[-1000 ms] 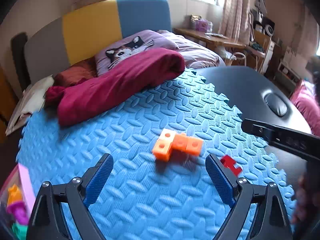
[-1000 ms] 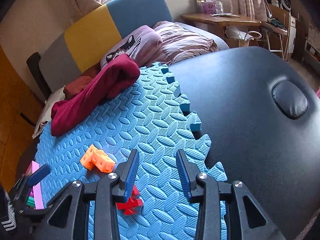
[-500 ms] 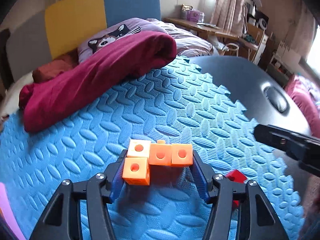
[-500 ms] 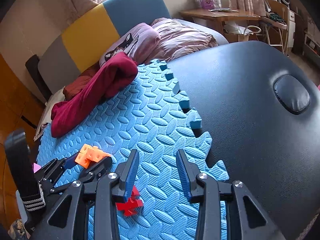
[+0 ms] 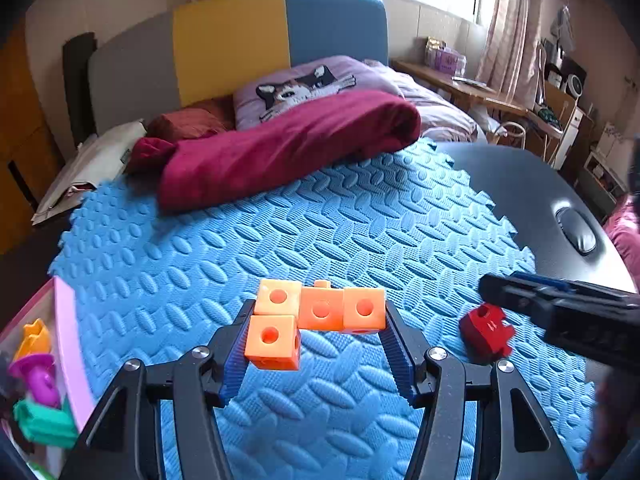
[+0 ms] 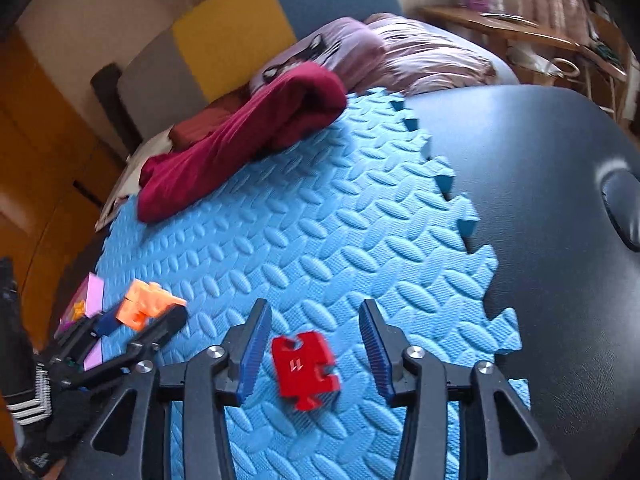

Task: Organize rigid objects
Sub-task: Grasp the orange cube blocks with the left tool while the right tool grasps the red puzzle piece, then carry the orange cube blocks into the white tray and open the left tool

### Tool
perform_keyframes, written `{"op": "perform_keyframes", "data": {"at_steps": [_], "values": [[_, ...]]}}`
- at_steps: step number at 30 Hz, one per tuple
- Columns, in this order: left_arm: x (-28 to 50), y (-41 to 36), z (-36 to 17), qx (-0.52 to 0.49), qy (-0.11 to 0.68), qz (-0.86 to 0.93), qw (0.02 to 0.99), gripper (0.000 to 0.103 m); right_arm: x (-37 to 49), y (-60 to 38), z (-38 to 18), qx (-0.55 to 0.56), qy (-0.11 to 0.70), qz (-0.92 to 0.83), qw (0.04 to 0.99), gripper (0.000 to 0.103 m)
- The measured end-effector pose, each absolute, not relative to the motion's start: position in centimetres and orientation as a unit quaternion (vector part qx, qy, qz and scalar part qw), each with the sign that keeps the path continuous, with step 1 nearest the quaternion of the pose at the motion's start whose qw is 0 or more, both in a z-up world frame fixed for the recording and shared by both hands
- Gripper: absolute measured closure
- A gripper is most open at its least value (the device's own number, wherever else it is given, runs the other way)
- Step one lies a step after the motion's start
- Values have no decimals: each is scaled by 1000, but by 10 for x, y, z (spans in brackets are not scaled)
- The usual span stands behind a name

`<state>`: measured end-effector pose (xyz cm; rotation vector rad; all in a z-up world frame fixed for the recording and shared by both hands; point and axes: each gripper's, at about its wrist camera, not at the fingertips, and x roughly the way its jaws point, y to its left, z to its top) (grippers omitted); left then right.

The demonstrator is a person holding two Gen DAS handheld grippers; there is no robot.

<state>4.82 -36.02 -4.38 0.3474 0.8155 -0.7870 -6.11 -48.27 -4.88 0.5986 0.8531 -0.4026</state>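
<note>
An orange block (image 5: pixel 320 312) made of several joined cubes sits between the blue pads of my left gripper (image 5: pixel 318 307), which is shut on it just above the blue foam mat (image 5: pixel 320 220). The right wrist view shows the same orange block (image 6: pixel 148 308) in the left gripper (image 6: pixel 136 326) at the far left. A flat red puzzle-shaped piece (image 6: pixel 306 364) lies on the mat between the fingers of my right gripper (image 6: pixel 314 306). Those jaws are opening and the pads stand clear of the piece. The left wrist view has the red piece (image 5: pixel 486 330) under the right gripper (image 5: pixel 560 308).
A pink box (image 5: pixel 68 344) holding several coloured toys stands at the mat's left edge. A maroon cloth (image 5: pixel 280 148) lies along the mat's far side, in front of pillows. To the right of the mat is a black padded table (image 5: pixel 540 184).
The left gripper closed on the orange block and now holds it; the pink box has come into its view. The right gripper's jaws widened and now straddle the red piece.
</note>
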Motion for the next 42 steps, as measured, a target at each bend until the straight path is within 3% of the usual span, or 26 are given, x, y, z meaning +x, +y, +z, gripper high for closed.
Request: {"op": "perform_keyframes", "data": {"at_steps": [8, 9, 10, 11, 25, 42], "values": [[39, -336, -19, 138, 374, -375, 837, 43, -51, -458, -56, 213, 449, -181, 849, 49], [38, -333, -17, 134, 374, -375, 838, 43, -49, -456, -59, 202, 459, -180, 846, 56], [37, -330, -14, 132, 374, -374, 838, 43, -46, -451, -63, 174, 475, -185, 843, 70], [35, -326, -11, 129, 373, -376, 838, 43, -43, -442, -64, 138, 478, -190, 846, 71], [-3, -257, 29, 87, 352, -378, 852, 43, -36, -415, -68, 89, 472, -151, 864, 69], [-11, -196, 19, 69, 356, -331, 871, 43, -35, -410, -69, 67, 457, -154, 874, 69]]}}
